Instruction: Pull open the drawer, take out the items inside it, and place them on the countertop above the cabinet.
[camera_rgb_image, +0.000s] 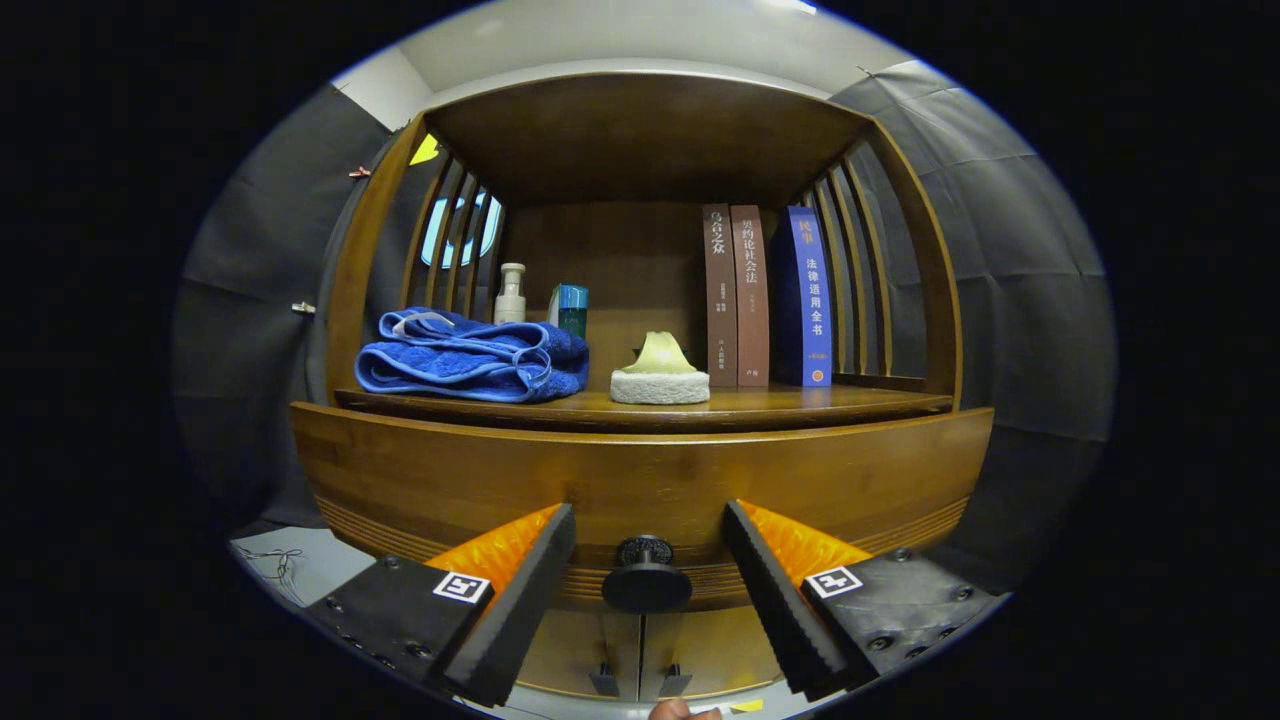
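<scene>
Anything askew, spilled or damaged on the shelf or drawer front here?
Nothing stands out. The blue towel lies folded, the books stand upright, and the drawer is closed and intact. The claw is open, with the drawer knob between its fingers, untouched.

The closed drawer (640, 480) is hiding its contents from me; my open jaws are covering the cabinet doors (640, 655) below.

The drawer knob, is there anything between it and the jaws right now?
No. In the gripper view the drawer knob sits in the open gap between the jaws of the gripper, with bare drawer front behind it and neither finger touching it.
</scene>
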